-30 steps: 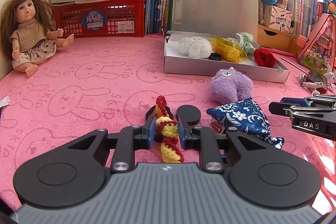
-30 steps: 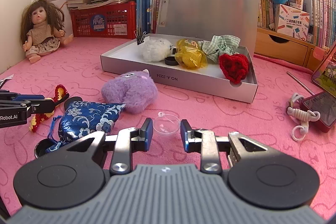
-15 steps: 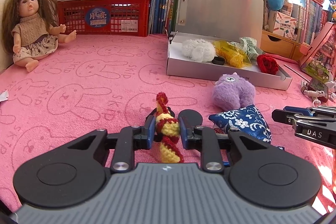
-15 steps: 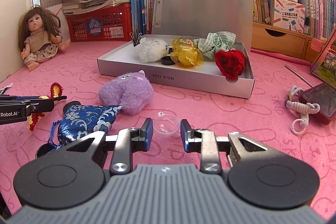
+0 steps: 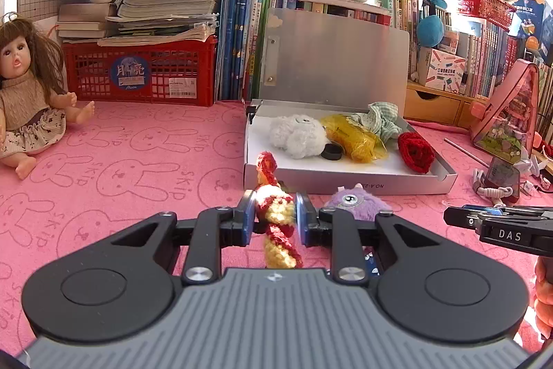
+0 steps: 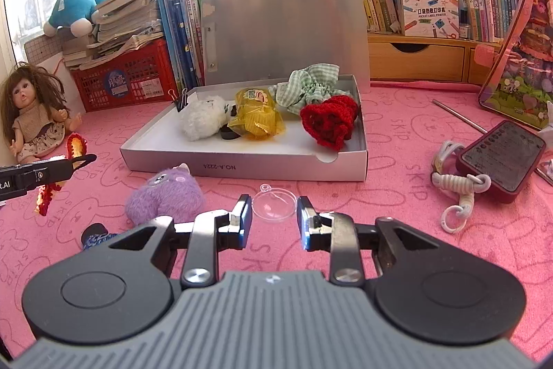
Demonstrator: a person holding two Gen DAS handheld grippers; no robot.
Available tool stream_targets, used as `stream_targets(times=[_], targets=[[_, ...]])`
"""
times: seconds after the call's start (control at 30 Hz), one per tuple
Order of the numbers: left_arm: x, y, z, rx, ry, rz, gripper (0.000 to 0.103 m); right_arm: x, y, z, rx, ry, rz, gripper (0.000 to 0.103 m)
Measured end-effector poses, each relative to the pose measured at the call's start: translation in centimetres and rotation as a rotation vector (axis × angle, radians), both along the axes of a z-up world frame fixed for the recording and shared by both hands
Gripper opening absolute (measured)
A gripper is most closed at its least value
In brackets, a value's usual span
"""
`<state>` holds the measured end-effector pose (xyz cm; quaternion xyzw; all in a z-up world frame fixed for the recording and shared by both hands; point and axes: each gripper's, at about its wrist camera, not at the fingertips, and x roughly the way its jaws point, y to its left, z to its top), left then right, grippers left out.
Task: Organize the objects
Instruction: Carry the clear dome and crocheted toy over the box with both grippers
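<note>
Left tool (image 5: pixel 274 219) grips a red-yellow crochet toy (image 5: pixel 276 213); right tool (image 6: pixel 273 220) clamps a clear plastic dome (image 6: pixel 273 203)

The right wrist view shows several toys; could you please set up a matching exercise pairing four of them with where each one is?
Things:
1. crocheted red heart
2. purple plush monster
3. clear plastic dome
4. red-and-yellow crochet strip

Places:
A. in the left gripper
B. in the right gripper
C. inside the grey box
D. on the pink mat before the box

Pairs: 1-C, 2-D, 3-B, 4-A
</note>
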<state>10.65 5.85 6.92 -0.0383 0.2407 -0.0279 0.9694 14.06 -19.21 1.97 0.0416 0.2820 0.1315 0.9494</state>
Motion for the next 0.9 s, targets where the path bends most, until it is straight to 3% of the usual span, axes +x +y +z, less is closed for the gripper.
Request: stream_targets(times=[0.17,0.4,0.9], targets=[[2.5,-0.7,0.7,-0.037,0.001,-0.050,0.029,1.7,-0.1,1.1,-0.013,-0.012,-0.044,0.032],[6.2,-1.8,1.5,-0.028,0.009,-0.077,0.029,4.2,0.1,1.8,-0.019,0.009,-0.078,0.032],[13.2,-2.5,0.4,-0.023,0.088,-0.046,0.029,7.5,0.7,1.5,-0.042,0.043,-0.093,0.032]])
